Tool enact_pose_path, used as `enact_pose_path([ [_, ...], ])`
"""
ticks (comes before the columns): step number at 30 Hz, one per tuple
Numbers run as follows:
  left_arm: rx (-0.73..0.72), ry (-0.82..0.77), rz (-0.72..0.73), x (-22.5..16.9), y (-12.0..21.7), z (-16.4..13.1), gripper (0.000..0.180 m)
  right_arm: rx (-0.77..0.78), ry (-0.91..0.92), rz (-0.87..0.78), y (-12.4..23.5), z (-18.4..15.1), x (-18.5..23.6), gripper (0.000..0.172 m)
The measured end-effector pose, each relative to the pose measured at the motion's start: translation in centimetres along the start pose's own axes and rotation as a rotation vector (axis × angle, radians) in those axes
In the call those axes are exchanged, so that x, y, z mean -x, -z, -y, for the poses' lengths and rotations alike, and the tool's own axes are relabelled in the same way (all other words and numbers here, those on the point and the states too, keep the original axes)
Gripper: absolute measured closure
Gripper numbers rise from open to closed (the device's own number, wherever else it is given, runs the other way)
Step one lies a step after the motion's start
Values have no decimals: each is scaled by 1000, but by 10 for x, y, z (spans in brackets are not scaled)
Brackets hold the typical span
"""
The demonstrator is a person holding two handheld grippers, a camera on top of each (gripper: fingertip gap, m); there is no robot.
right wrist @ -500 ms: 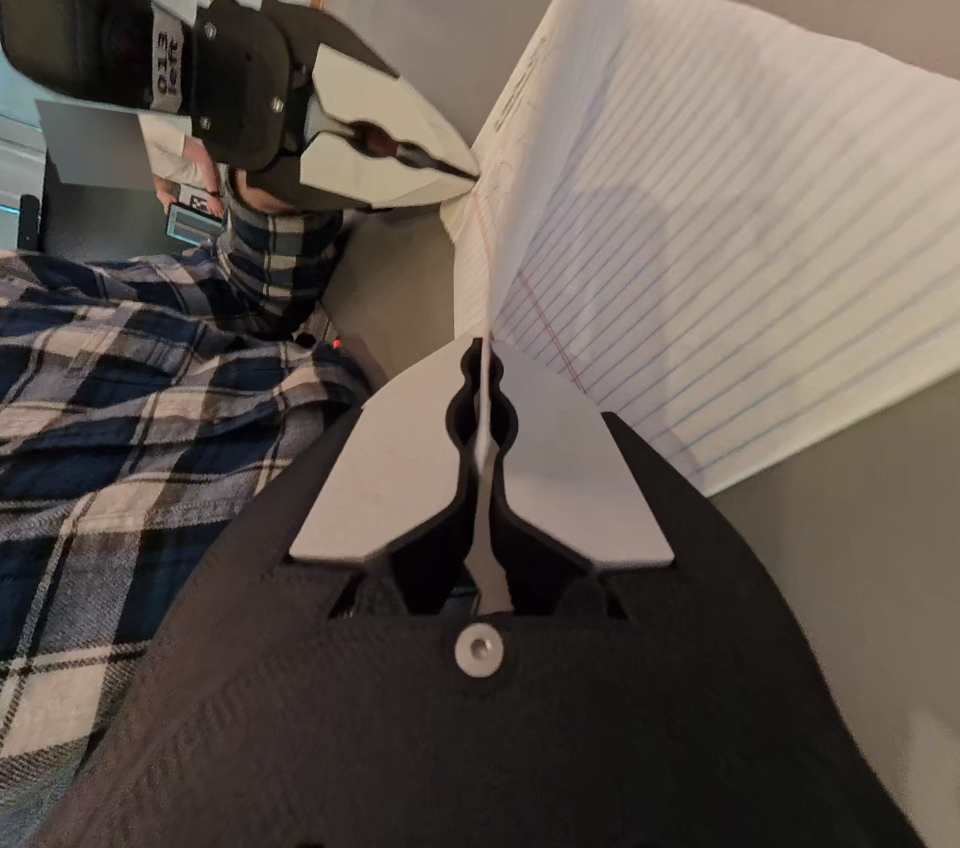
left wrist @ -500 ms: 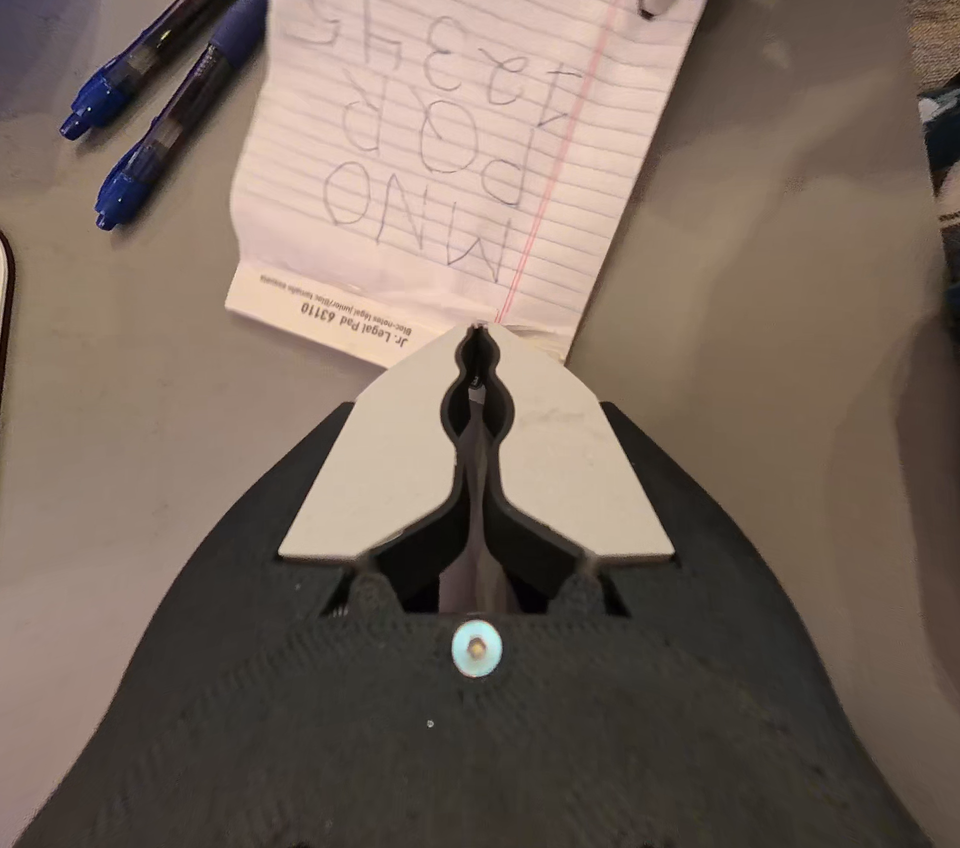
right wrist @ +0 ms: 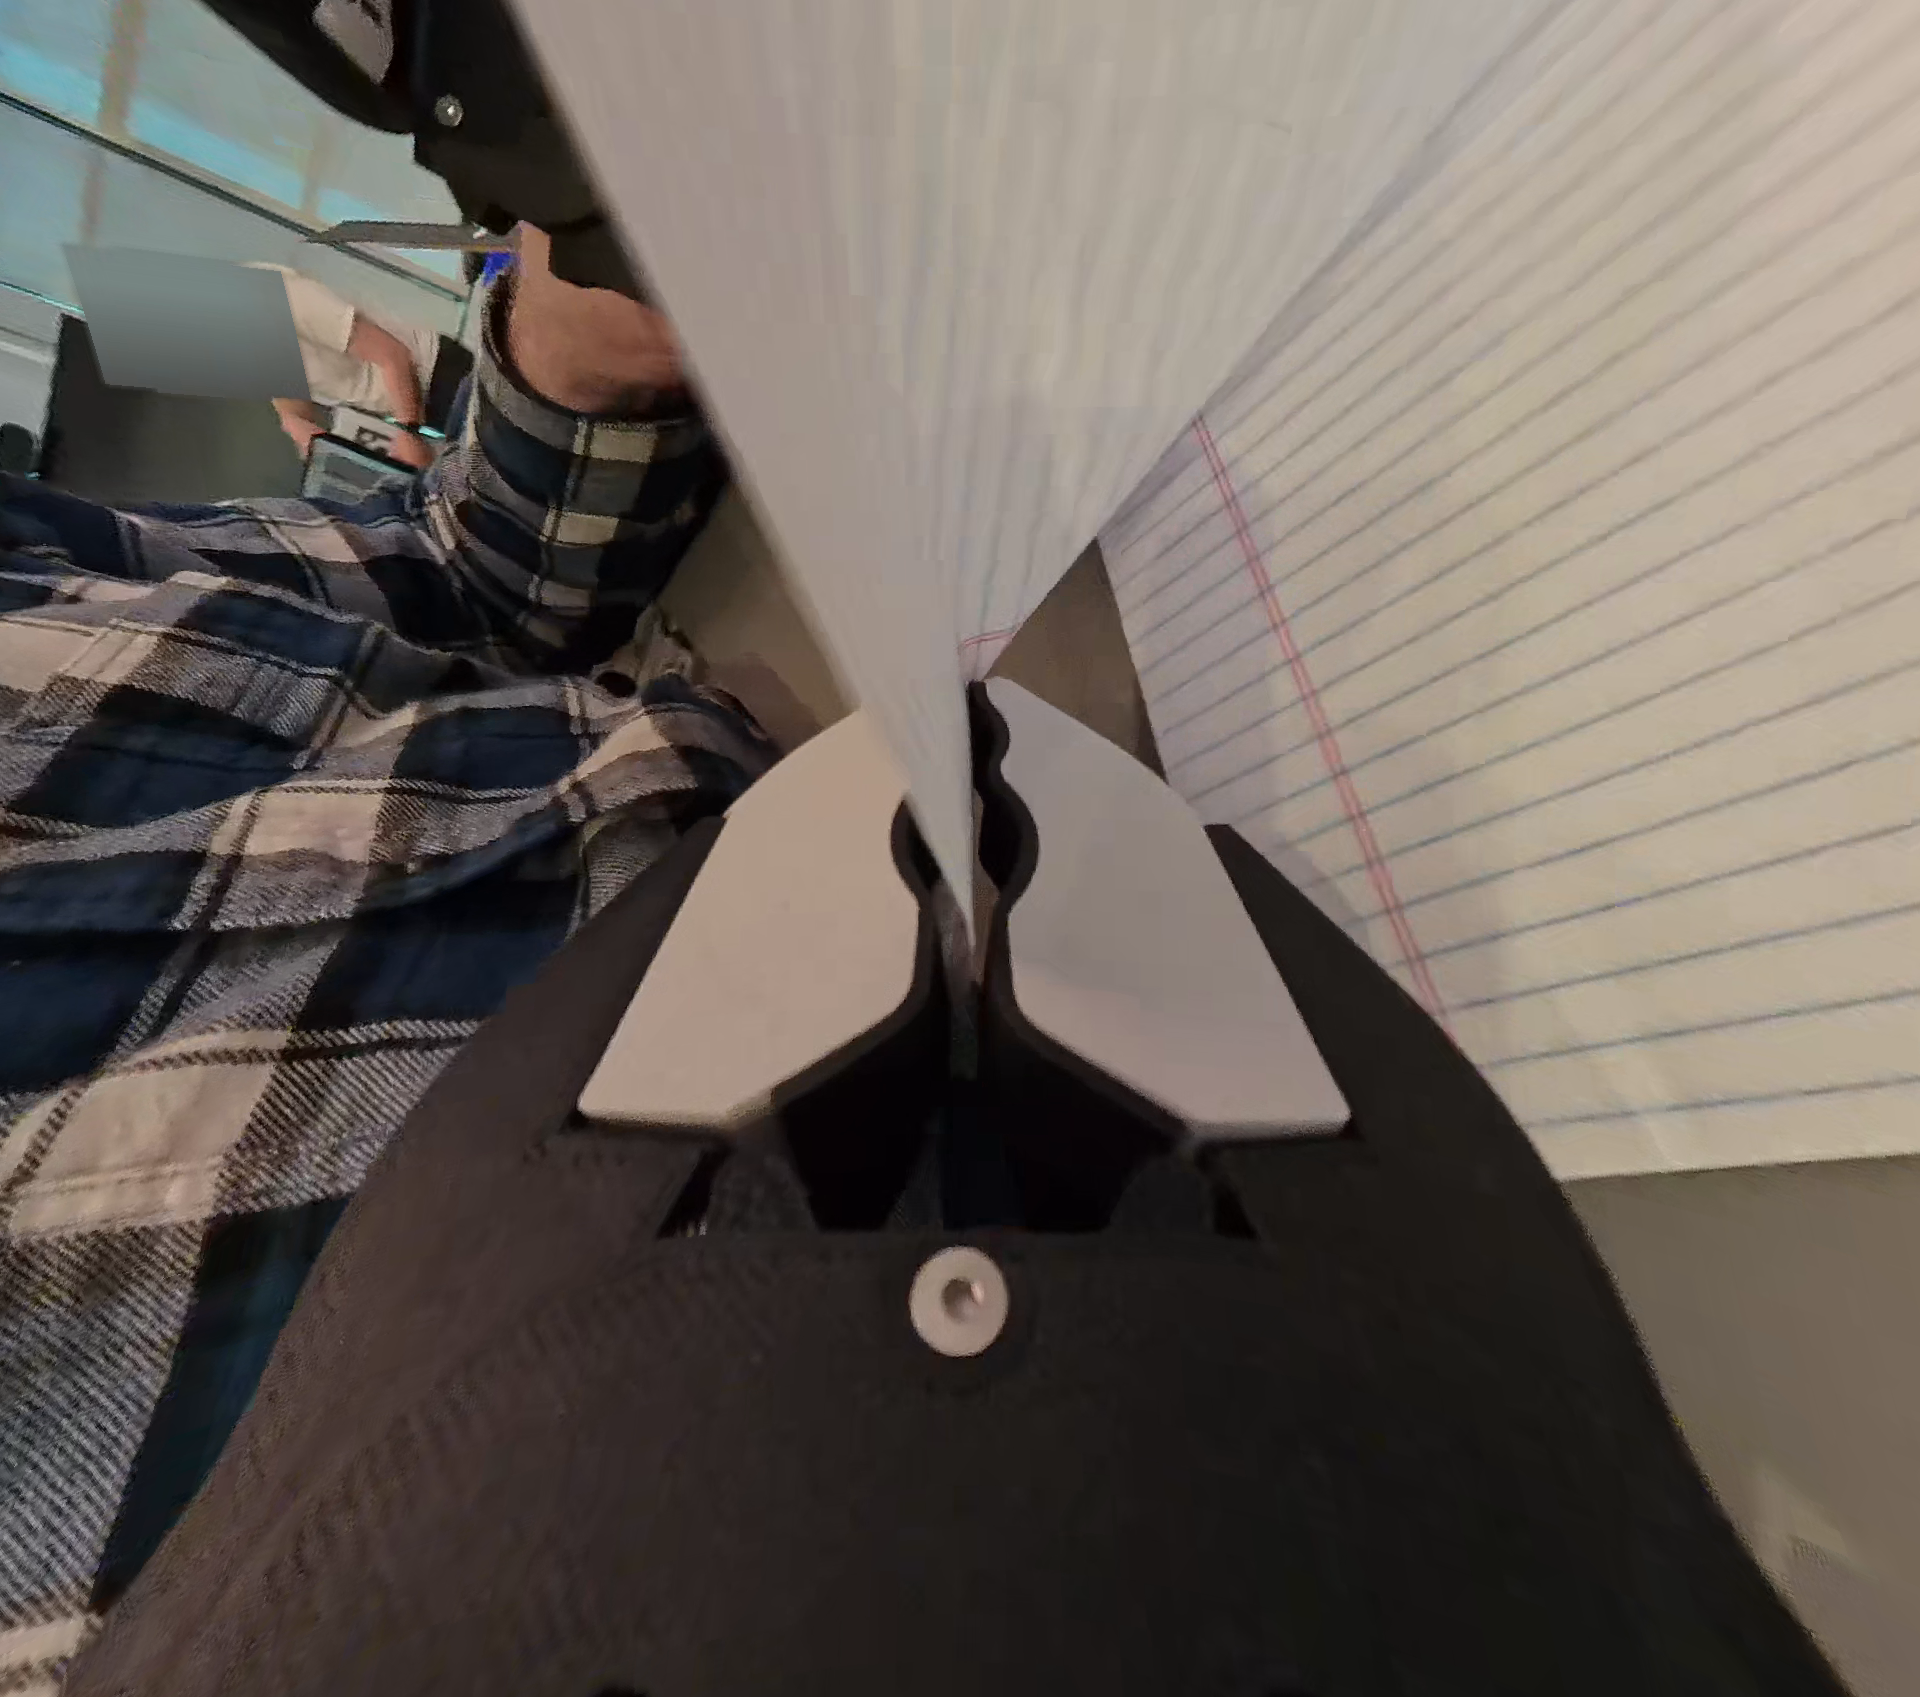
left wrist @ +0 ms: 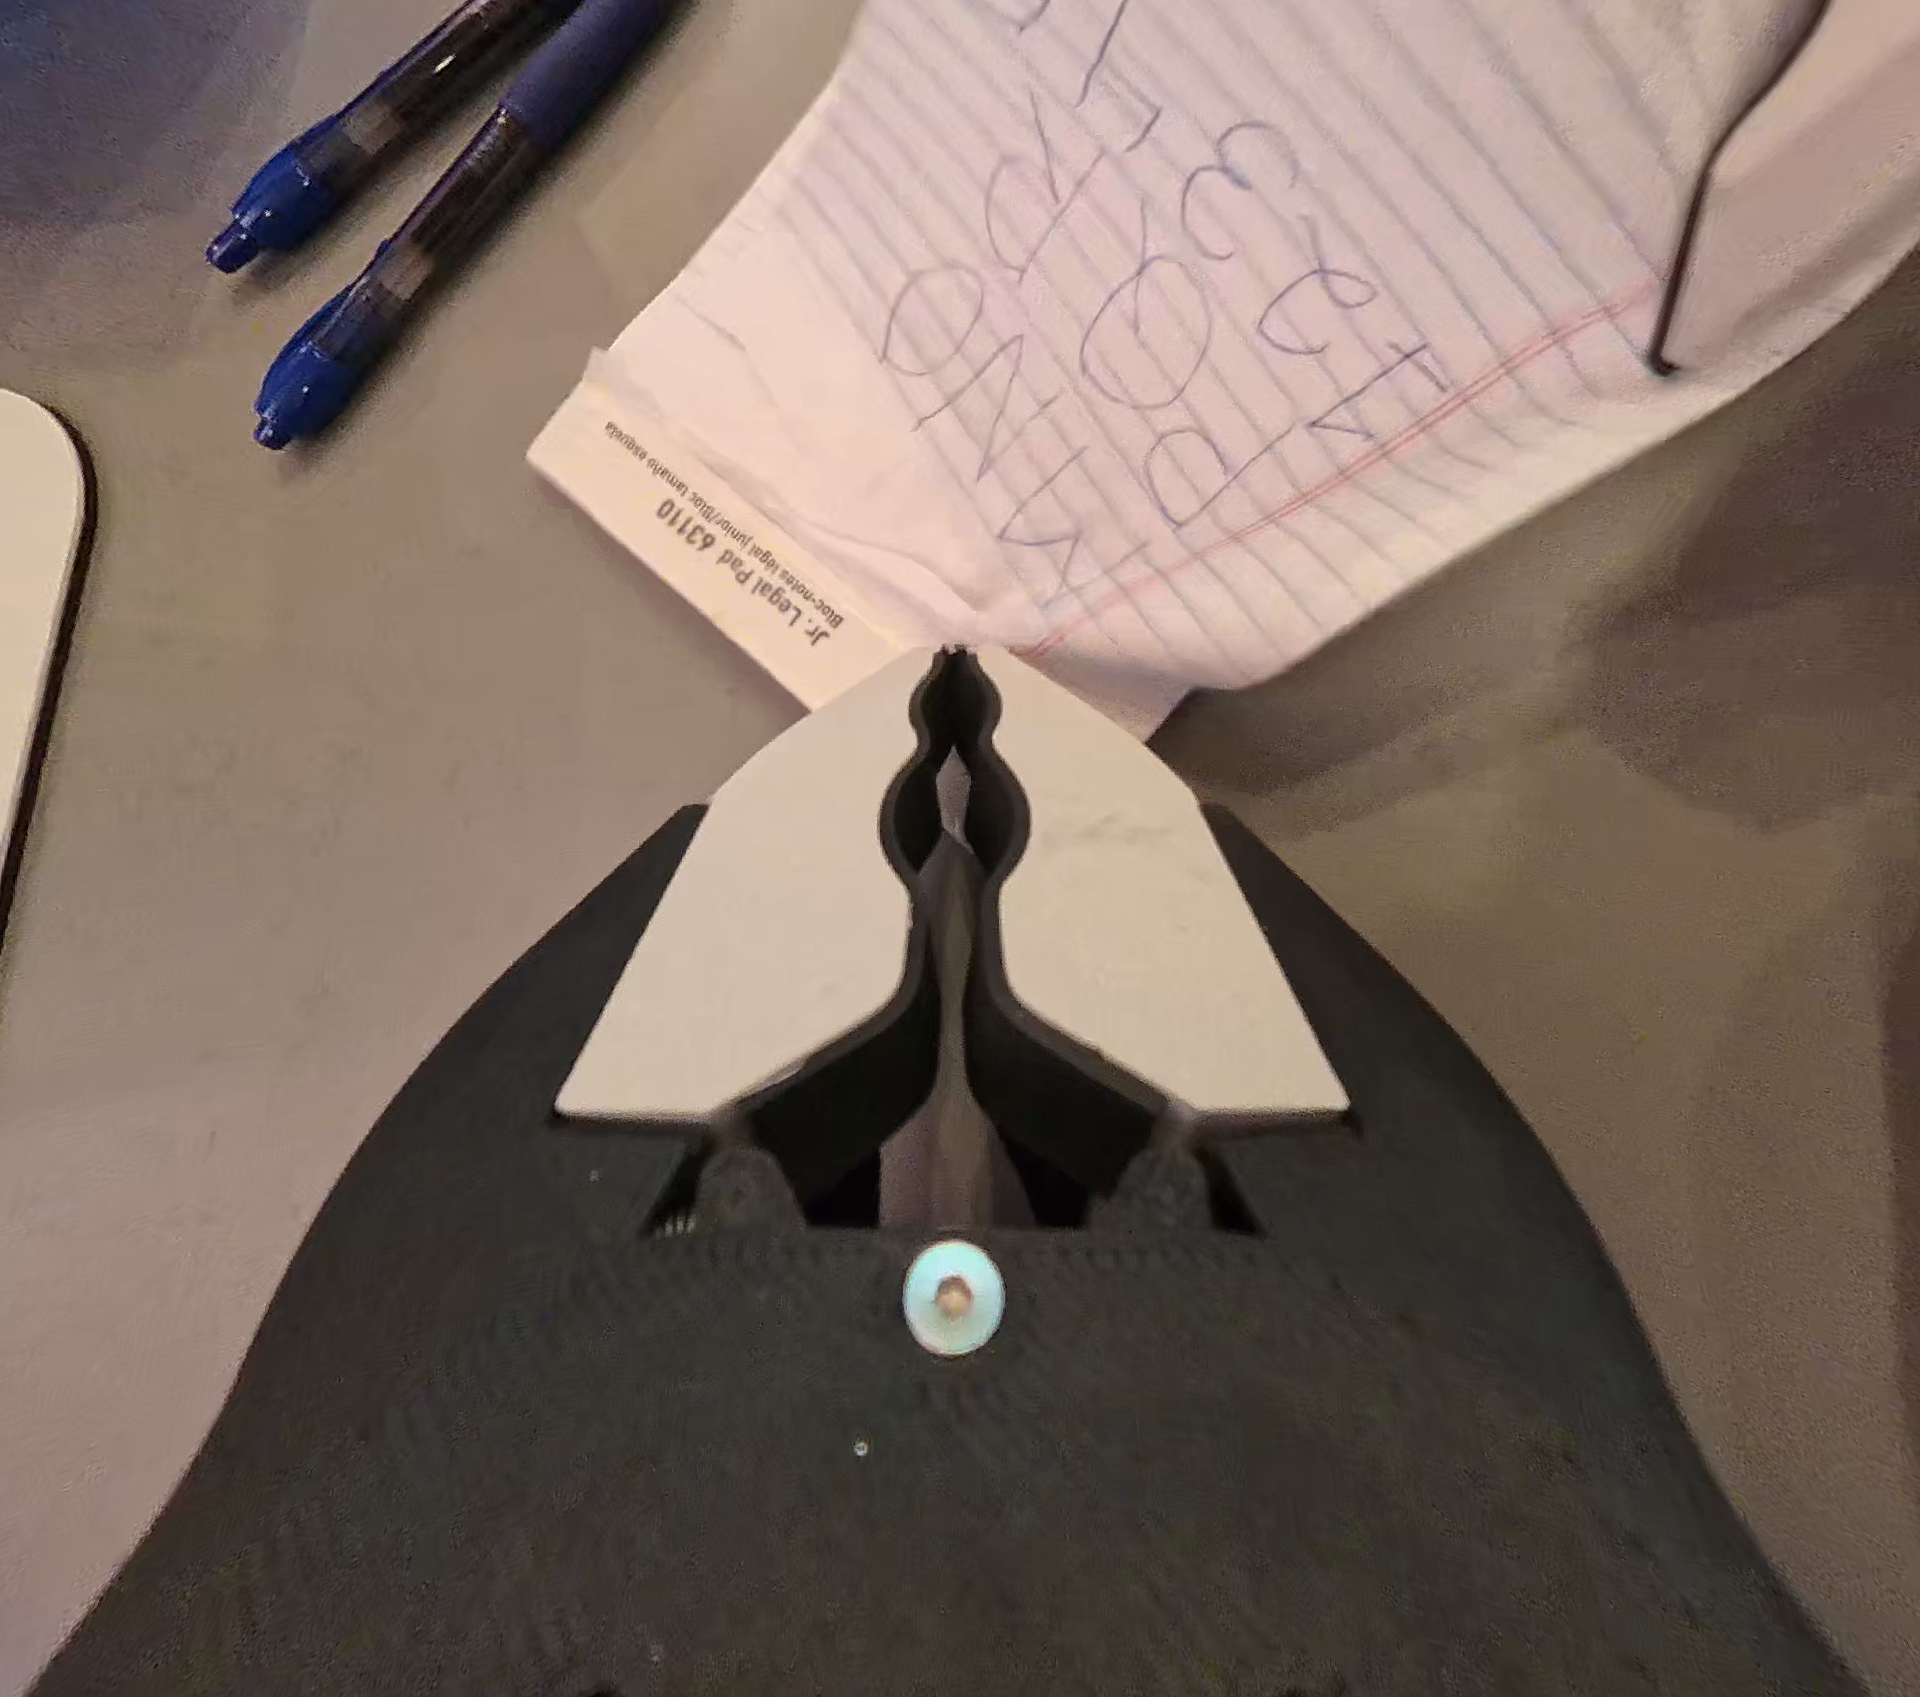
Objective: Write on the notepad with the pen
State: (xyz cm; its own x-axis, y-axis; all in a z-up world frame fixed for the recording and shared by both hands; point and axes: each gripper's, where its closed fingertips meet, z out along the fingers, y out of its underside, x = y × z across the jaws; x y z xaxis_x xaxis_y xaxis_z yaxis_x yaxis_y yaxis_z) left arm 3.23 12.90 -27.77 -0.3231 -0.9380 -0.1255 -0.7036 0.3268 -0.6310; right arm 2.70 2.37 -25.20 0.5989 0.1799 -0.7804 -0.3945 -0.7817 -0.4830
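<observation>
Lay at the upper middle of the left wrist view, on a grey table (left wrist: 364, 764): one notepad (left wrist: 717, 525), its printed binding strip towards the lower left. Was lifted off the pad and twisted: one lined sheet (left wrist: 1299, 193) with blue handwriting, its crumpled corner meeting the tips of the left gripper (left wrist: 956, 660), whose jaws stood closed to a slit on that corner. Was pinched at the right edge of the same view by a pale finger of the other tool. Filled the middle of the right wrist view, rising steeply from the right gripper (right wrist: 971, 712), jaws narrow and clamped on its edge, with a blank lined page (right wrist: 1558, 712) of the pad flat at the right.

Counted: two blue pens (left wrist: 468, 99), side by side and nearly parallel at the upper left, well apart from the pad. One white rounded object (left wrist: 31, 608) cut by the left edge. Bare grey table at left and lower right. A plaid sleeve (right wrist: 260, 764) at the left of the right wrist view.
</observation>
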Motion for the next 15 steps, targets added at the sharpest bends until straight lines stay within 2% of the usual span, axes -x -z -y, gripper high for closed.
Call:
enact_pose_path([
  [1,0,6,11,3,0,0,180,-3,2,2,2,-3,4,171],
  [3,27,-7,99,19,-1,-3,180,-12,-10,-2,8,-11,4,171],
  [7,34,0,96,20,-1,-1,180,-68,1,2,32,-7,6,171],
  [9,-5,43,75,25,0,1,180,-153,10,23,50,9,4,172],
  [11,-64,128,83,35,10,6,164,-216,46,2,65,25,-1,171],
  [15,-311,385,-168,21,34,39,129,-365,160,8,87,61,5,172],
])
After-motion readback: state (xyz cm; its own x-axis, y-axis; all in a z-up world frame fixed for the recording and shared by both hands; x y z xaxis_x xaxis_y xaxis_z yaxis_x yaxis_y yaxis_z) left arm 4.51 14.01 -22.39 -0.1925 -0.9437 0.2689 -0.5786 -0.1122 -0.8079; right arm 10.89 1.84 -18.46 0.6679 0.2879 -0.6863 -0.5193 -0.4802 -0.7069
